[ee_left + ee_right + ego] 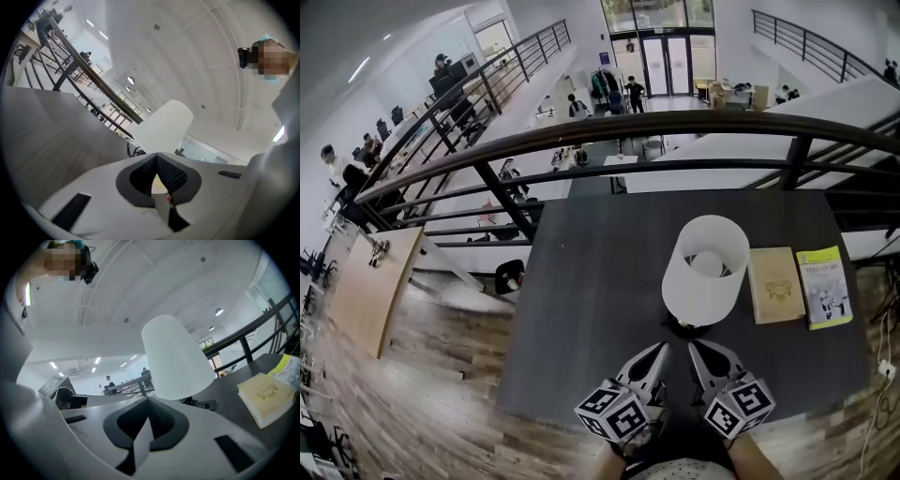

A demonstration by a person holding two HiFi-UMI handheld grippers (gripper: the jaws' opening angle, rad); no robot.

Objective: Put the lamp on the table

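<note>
Head view, nearest first: the left gripper and the right gripper sit side by side over the near part of the dark table. Each has its jaws pressed together with nothing between them. Just beyond their tips the lamp stands upright on the table, free of both. To its right lie a tan book and a yellow-green booklet. Past the table's far edge runs a dark railing.
</note>
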